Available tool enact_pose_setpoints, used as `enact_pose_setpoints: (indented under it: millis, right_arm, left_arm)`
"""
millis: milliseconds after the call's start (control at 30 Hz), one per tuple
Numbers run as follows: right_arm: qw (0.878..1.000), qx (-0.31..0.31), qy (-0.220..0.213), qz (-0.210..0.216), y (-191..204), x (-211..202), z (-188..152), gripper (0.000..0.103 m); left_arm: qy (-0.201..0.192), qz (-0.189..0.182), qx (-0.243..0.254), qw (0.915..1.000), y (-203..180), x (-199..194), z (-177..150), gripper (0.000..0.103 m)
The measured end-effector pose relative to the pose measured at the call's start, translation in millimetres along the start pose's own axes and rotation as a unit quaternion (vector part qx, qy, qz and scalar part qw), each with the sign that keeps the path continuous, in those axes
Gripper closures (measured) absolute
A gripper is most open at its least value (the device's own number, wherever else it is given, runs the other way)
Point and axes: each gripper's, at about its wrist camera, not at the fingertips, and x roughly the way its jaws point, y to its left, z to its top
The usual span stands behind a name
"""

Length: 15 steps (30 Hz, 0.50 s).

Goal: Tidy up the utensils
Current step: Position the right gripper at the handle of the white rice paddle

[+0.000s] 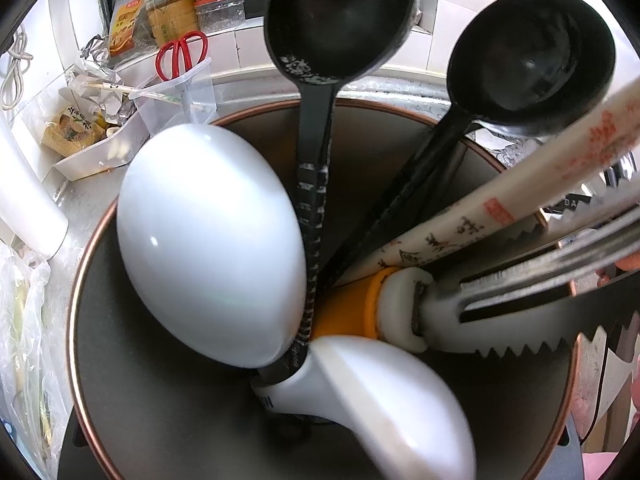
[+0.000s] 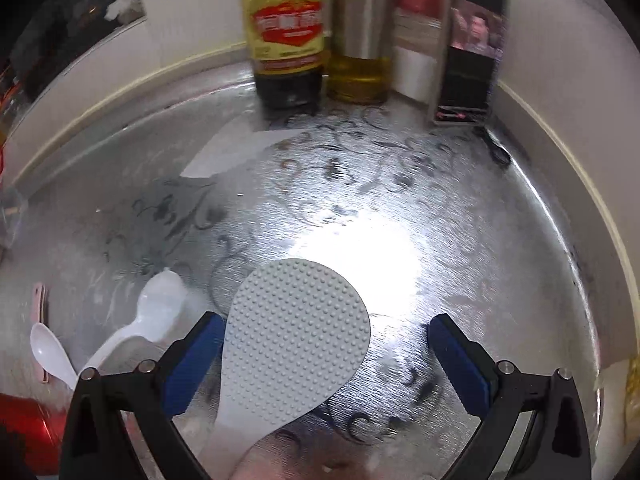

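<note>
Utensils crowd a copper-rimmed holder (image 1: pixel 86 240); a rice paddle (image 2: pixel 296 340) lies on the foil-covered desk (image 2: pixel 400 184).
Left claw fingers stay out of view, so its grip cannot be seen, though it reads as pressed nearly together. Two black ladles (image 1: pixel 340 16), white spoons (image 1: pixel 208 240) and a serrated tool (image 1: pixel 520 344) stand inside, their lower ends hidden. Right claw (image 2: pixel 326 344) is spread wide, pads straddling the dimpled paddle without touching it; the handle is cut off below. Two small white spoons (image 2: pixel 156 308) lie just left.
</note>
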Motion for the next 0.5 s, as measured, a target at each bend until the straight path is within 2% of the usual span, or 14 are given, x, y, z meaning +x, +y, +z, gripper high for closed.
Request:
enact_pose_setpoints:
  millis: [500]
  right_arm:
    - [0.999,0.038,-0.001,-0.019,-37.2,-33.5,-58.0,0.0]
  left_arm:
    - [0.006,-0.008,0.002,1.0,1.0,0.8,0.4,0.013]
